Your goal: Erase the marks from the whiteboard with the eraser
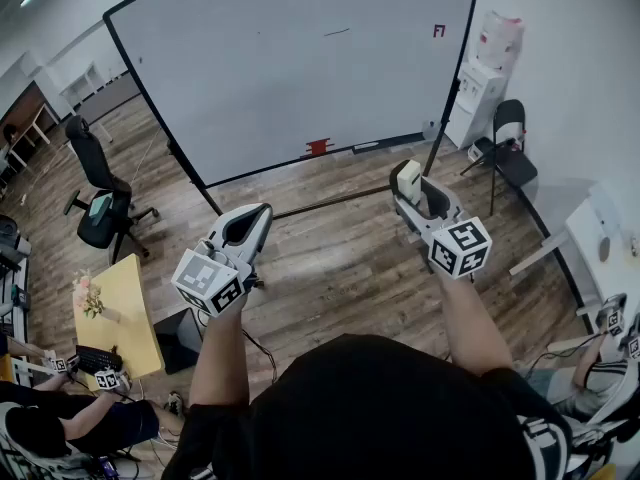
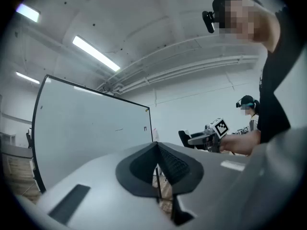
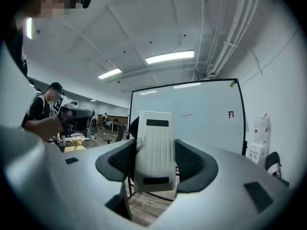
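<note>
Gripping the eraser (image 3: pixel 153 150) upright in our right gripper (image 1: pixel 406 188), we face the whiteboard (image 1: pixel 260 78) well ahead; its marks (image 1: pixel 337 32) lie upper right, nearer this arm. Our left gripper (image 1: pixel 250 226) is closed, empty.

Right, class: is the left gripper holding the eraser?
No, the left gripper is shut on nothing, while the eraser sits clamped in the right gripper.

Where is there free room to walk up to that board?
The wood floor before the whiteboard is bare. Left is crowded by an office chair and yellow table, right by a water dispenser and black chair.
</note>
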Tool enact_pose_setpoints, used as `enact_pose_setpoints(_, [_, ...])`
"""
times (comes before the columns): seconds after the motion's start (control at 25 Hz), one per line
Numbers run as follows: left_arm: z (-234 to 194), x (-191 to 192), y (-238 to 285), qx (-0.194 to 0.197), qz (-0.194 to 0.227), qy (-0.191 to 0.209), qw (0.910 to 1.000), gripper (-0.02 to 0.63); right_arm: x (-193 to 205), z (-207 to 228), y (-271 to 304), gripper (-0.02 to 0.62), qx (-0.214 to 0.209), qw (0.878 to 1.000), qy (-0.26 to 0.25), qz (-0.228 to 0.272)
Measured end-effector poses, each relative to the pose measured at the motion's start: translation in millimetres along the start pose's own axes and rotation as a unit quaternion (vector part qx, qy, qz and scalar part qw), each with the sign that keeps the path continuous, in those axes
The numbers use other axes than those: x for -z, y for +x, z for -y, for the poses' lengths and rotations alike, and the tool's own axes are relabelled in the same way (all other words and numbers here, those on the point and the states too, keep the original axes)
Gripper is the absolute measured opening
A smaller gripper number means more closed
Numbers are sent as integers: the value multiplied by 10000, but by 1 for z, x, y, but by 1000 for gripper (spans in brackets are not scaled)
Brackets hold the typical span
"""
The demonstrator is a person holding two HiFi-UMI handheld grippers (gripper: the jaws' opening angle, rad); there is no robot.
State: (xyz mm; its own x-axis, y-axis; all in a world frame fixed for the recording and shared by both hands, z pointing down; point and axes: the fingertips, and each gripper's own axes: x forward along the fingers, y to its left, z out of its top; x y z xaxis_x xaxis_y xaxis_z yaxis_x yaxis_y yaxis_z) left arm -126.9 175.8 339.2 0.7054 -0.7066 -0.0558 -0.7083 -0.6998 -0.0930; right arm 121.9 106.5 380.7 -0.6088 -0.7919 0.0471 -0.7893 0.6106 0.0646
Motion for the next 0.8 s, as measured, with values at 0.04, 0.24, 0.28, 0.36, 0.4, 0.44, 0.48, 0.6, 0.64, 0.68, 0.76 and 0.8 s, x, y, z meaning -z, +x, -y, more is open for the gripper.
enact_pose_setpoints(0.04, [0, 1, -3, 0, -9, -20, 10000, 11, 1, -4, -1, 249, -4, 10000, -4, -13])
enact_pose_setpoints(0.24, [-3, 6, -18, -55, -107, -19, 9999, 11, 2, -20, -2, 249, 28, 10000, -37, -39])
enact_pose_setpoints(0.28, [-4, 6, -22, -80, -124, 12, 9999, 11, 0, -23, -2, 249, 41, 10000, -47, -33])
enact_pose_setpoints(0.36, [-7, 4, -27, -134, -134, 63, 9998, 11, -1, -27, 0, 249, 55, 10000, -61, -29])
enact_pose_setpoints(0.4, [-8, 3, -27, -156, -141, 81, 9997, 11, -2, -27, 1, 249, 57, 10000, -60, -25])
enact_pose_setpoints(0.44, [-8, 3, -28, -169, -152, 93, 9997, 11, -3, -28, 2, 249, 56, 10000, -49, -12])
enact_pose_setpoints(0.48, [-9, 2, -28, -176, -168, 100, 9997, 11, -4, -28, 2, 249, 52, 10000, -21, 10])
enact_pose_setpoints(0.6, [-11, 5, -31, -163, -237, 100, 9995, 11, -7, -33, 2, 249, 45, 9999, 98, 81])
enact_pose_setpoints(0.64, [-11, 6, -32, -153, -263, 92, 9995, 11, -7, -35, 2, 249, 54, 9999, 118, 90])
enact_pose_setpoints(0.68, [-11, 8, -32, -146, -284, 85, 9995, 11, -7, -35, 1, 249, 69, 9999, 129, 89])
enact_pose_setpoints(0.76, [-12, 10, -31, -154, -301, 78, 9994, 11, -4, -33, 0, 249, 109, 9998, 156, 73])
enact_pose_setpoints(0.8, [-13, 11, -31, -168, -300, 83, 9994, 11, -3, -32, -1, 249, 133, 9997, 172, 66])
